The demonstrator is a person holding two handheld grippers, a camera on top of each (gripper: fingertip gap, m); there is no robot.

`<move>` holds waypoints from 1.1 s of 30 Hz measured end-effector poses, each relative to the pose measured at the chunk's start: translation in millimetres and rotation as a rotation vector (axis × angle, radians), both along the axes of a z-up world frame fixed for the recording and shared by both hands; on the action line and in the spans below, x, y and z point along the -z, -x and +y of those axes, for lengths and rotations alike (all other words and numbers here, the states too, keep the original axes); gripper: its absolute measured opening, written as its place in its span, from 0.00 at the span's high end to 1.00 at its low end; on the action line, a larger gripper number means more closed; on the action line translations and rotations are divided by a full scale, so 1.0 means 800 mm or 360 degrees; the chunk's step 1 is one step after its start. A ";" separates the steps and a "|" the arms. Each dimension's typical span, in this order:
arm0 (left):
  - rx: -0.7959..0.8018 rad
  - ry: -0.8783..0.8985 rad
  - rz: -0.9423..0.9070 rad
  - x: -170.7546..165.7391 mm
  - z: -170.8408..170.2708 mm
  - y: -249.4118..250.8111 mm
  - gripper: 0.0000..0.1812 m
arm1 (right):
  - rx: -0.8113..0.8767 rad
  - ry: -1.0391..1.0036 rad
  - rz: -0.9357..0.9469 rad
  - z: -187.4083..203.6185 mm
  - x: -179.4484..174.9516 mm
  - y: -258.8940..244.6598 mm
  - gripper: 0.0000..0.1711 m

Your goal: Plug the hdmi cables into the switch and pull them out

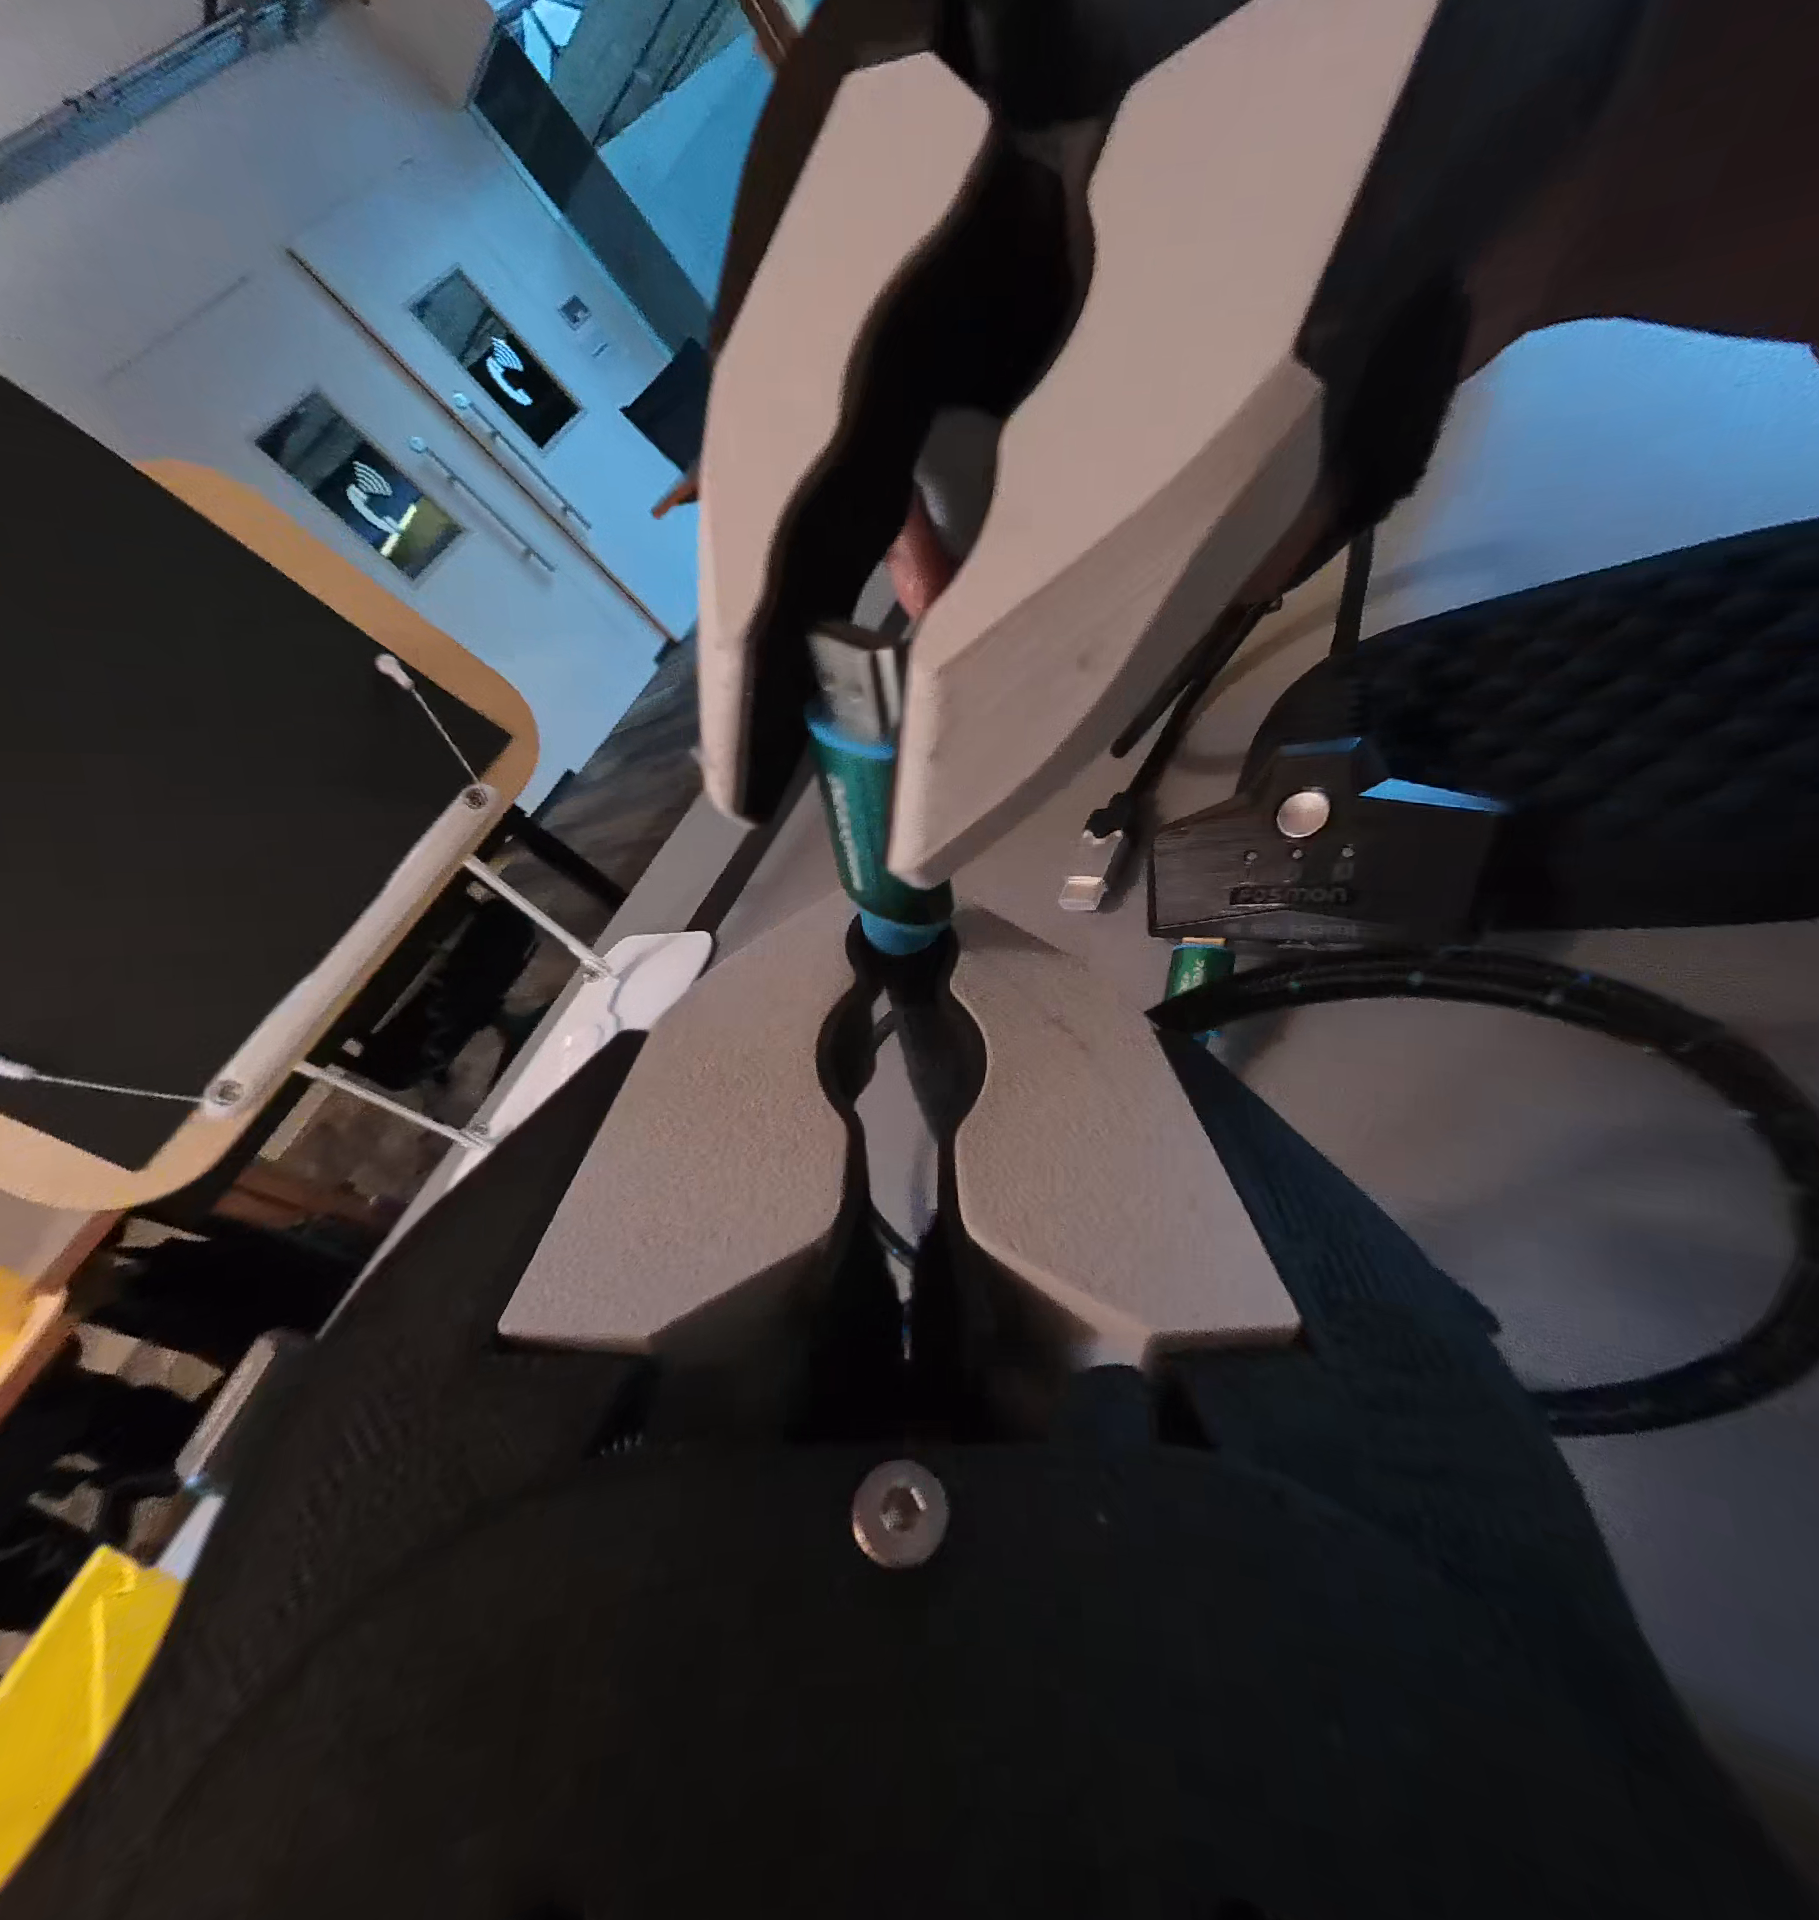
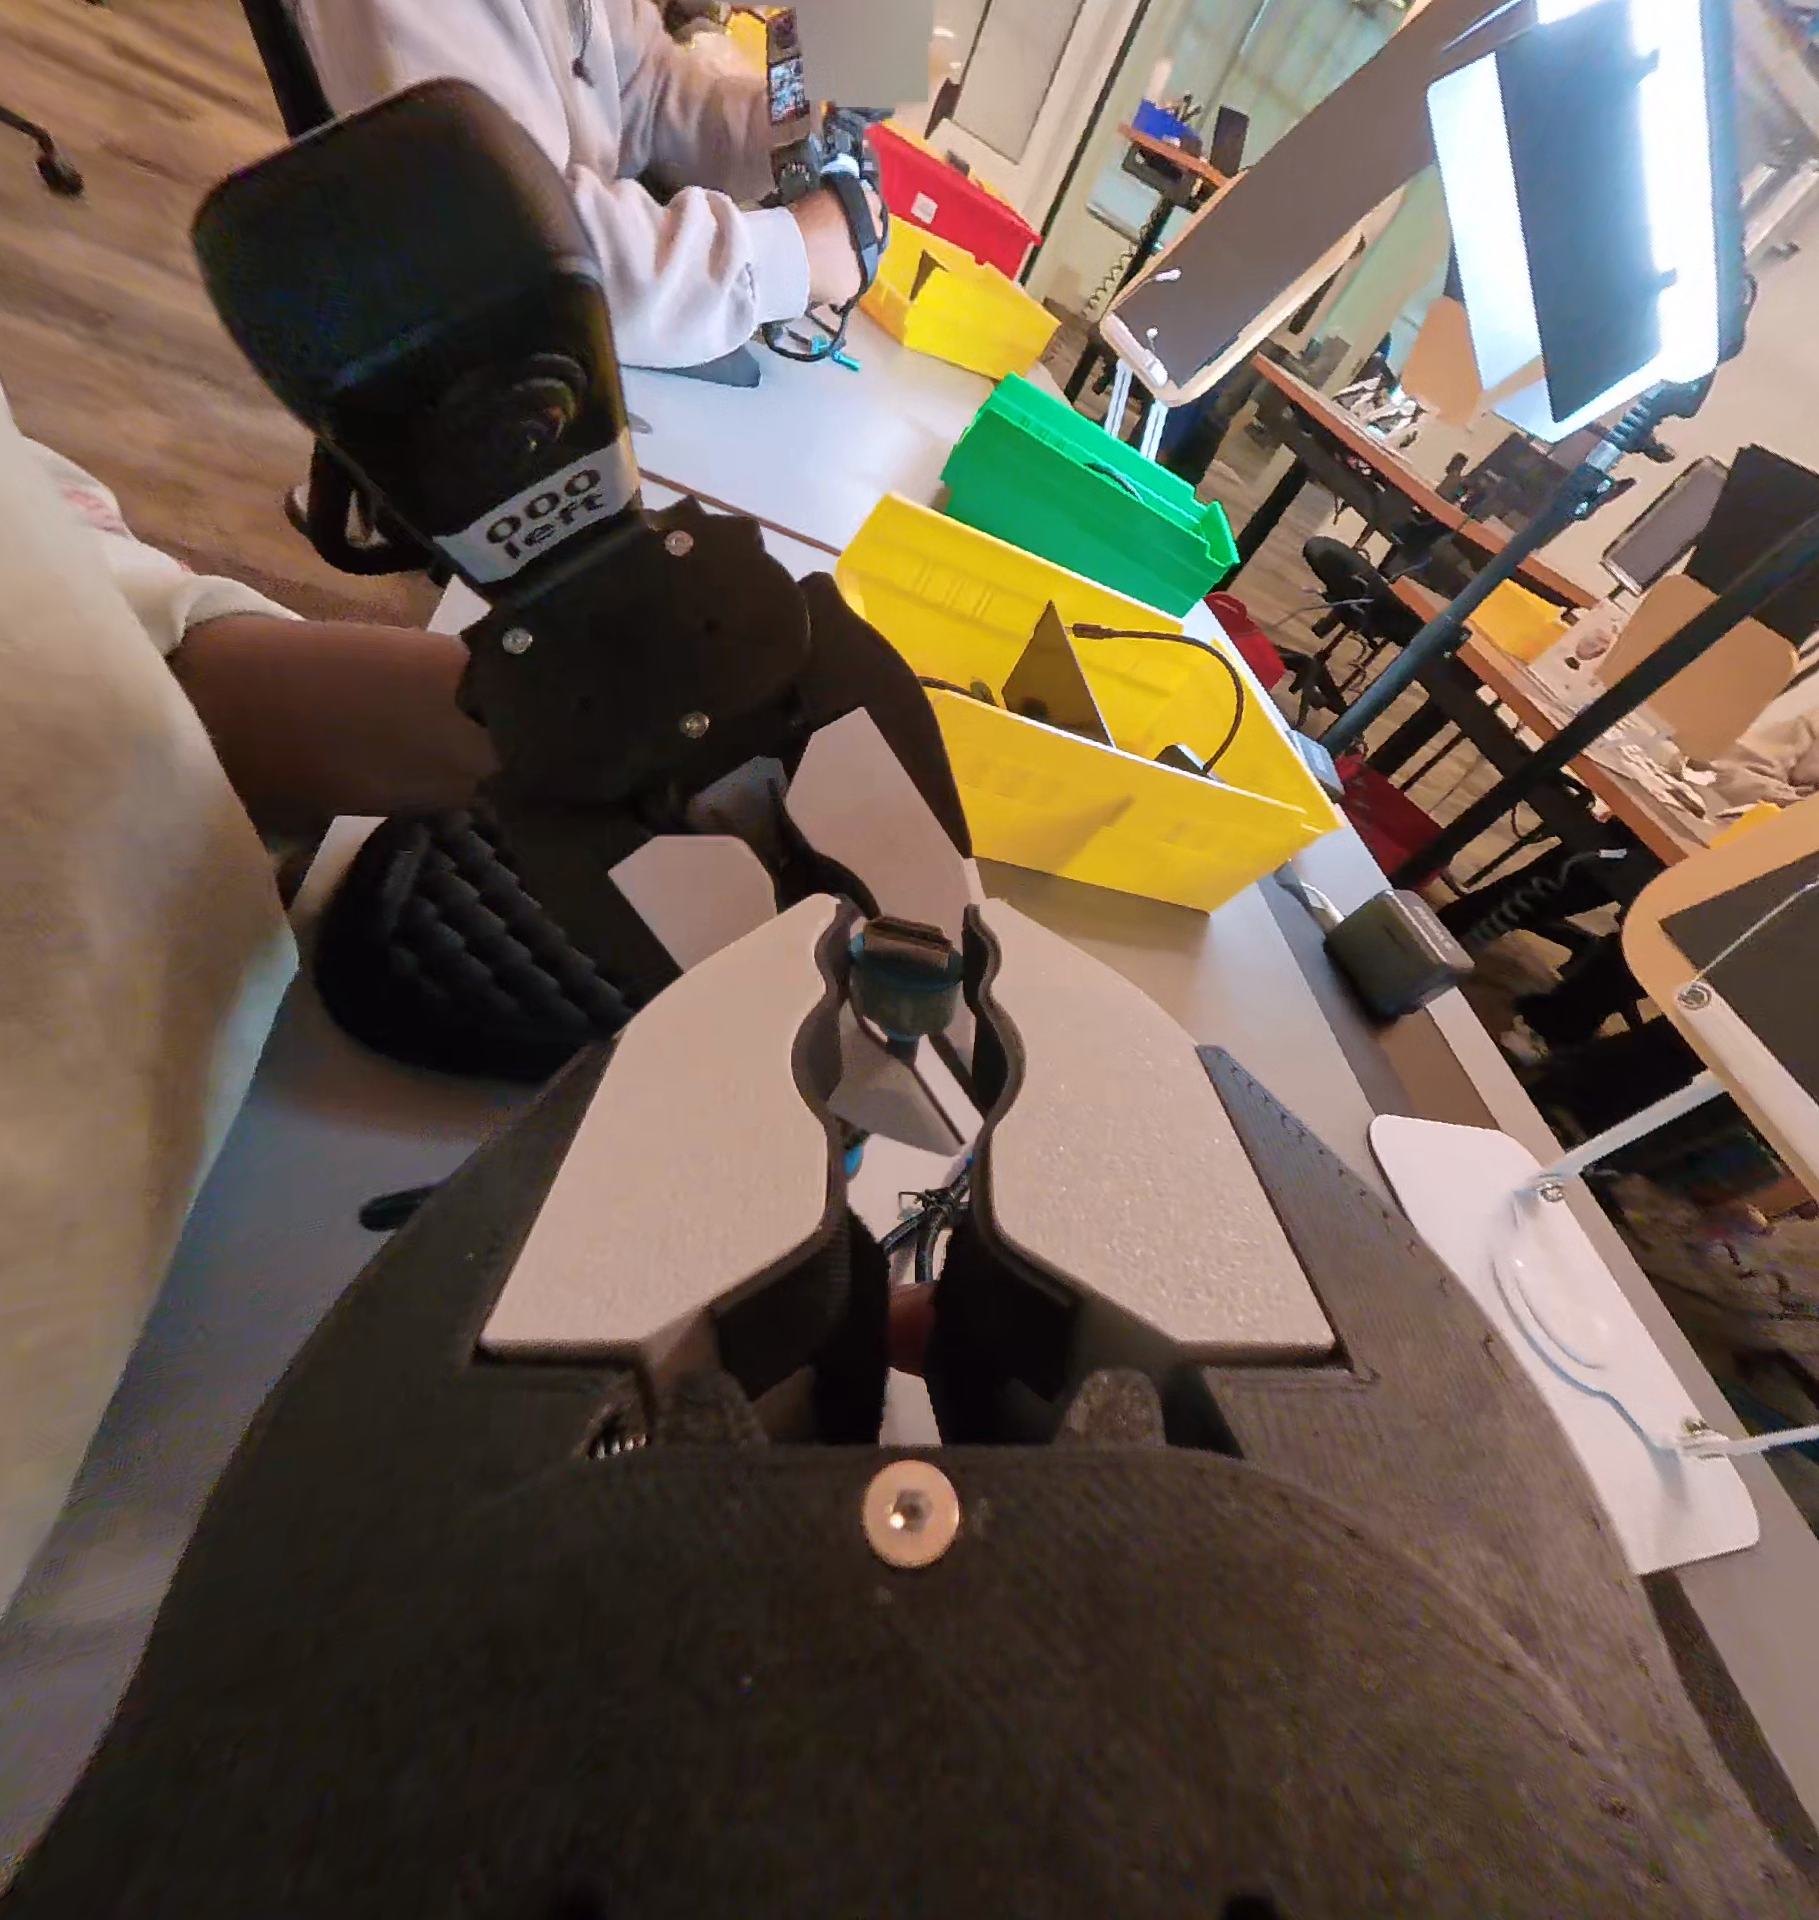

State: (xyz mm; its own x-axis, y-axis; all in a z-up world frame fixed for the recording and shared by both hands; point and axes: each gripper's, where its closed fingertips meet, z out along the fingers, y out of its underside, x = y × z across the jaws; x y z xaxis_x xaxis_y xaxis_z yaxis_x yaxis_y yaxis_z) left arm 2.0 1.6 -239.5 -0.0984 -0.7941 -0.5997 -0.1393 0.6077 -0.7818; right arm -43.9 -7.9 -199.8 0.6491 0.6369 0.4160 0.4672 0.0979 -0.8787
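Left wrist view shows what looks like a handoff: the left tool (image 1: 900, 997) pinches the braided black cable just behind the teal hdmi plug (image 1: 863, 821), and the right tool (image 1: 817, 800) comes in from the far side and closes narrow around the plug body, silver tip pointing up into its notch. So both tools are clamped on the same cable end, touching or nearly so, held up above the grey worktop (image 1: 1507, 1143). The switch (image 1: 1310, 862) sits to the right, a small black brushed-metal box with a round silver button, and a second hdmi plug (image 1: 1191, 971) lies just beside its near edge, with its cable curling in a loop; I can't tell if it's seated. A loose small cable end (image 1: 1092, 883) lies left of the switch. I'd say the trick now is to let one tool take a square grip on the flat sides of the plug before the other lets go, so the connector doesn't twist; that braided jacket looks stiff and springy and will want to pull it off line. Right wrist view has the plug end-on between matte grey scalloped pads (image 2: 697, 1122), with yellow bins (image 2: 1092, 790) and a green bin (image 2: 1081, 499) farther off.
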 end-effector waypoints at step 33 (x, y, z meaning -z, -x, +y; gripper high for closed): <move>-0.0290 0.0861 -0.1144 -0.133 0.129 0.152 0.79 | 0.0530 -0.0070 0.0210 0.024 -0.005 -0.108 0.93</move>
State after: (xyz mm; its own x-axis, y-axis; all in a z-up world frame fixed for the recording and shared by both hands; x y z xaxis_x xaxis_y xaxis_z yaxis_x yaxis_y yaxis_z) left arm -120.0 105.2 -132.7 0.3088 -0.9511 -0.0100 0.4326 0.1498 -0.8891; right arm 42.6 11.2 -195.6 0.8680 0.3647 0.3371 0.3626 -0.0014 -0.9320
